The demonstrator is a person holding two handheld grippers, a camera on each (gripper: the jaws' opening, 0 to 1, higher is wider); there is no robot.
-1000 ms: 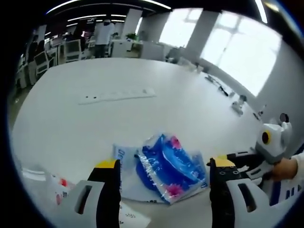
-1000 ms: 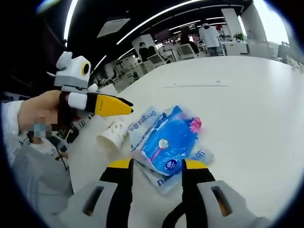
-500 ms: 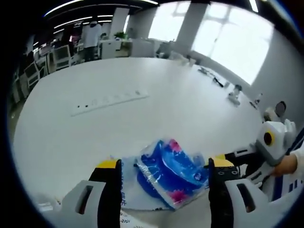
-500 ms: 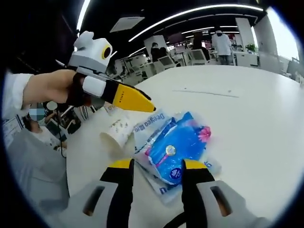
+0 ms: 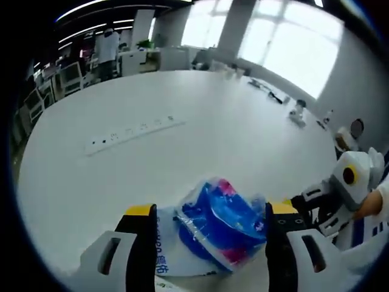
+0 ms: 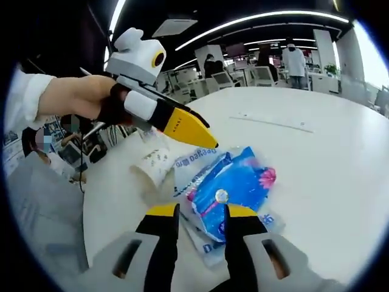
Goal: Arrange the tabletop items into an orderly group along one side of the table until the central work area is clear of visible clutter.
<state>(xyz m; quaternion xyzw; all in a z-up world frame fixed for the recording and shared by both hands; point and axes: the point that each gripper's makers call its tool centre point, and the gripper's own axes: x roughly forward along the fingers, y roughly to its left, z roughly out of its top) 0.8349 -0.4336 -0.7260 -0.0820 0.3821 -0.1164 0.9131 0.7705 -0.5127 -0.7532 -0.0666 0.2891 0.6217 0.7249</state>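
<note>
On the white table (image 5: 243, 134), in an office with bright windows, a blue pack (image 5: 222, 222) lies between my left gripper's (image 5: 208, 214) open jaws, its long axis diagonal beside a tipped cup (image 6: 152, 167). My right gripper's (image 6: 193, 214) narrowly parted jaws straddle its corner.

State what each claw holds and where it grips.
Nothing is held. The left claw stands open around the blue tissue pack; the right claw, nearly closed, reaches its near edge without a visible grip.

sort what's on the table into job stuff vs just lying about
Job: blue pack, white packet under it, paper cup on its side, left gripper, right gripper.
Lying about: power strip, small far-edge items.
</note>
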